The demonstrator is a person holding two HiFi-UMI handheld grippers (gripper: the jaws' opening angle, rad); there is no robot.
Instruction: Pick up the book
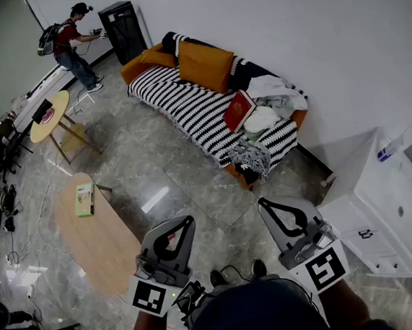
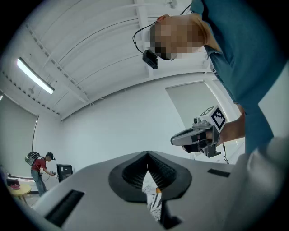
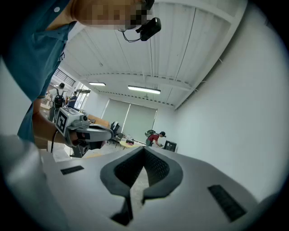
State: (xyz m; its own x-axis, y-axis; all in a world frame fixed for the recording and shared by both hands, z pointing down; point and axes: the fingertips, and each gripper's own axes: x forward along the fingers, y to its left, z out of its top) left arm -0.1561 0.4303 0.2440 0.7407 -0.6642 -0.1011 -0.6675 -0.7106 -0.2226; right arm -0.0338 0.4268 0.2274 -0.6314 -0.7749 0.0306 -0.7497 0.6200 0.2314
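Striped sofa (image 1: 186,108) runs along the white wall, w/ orange cushions (image 1: 200,65) at its back and a heap of white clothes (image 1: 275,97) at its right end. A wooden coffee table (image 1: 101,243) sits front-left w/ a small green item (image 1: 85,199) on top. A white cabinet (image 1: 384,209) stands close on the right. Another person (image 1: 72,50) works far back, near a black cabinet (image 1: 124,31).

The floor (image 1: 167,175) btwn coffee table and sofa lies open up to the sofa's front edge.

The book (image 1: 238,110), red, leans tilted on the sofa seat, touching the clothes. It's well apart from both grippers, ahead and slightly right.

Left gripper (image 1: 186,224): jaws closed tip to tip, empty. Right gripper (image 1: 266,205): closed too, empty.
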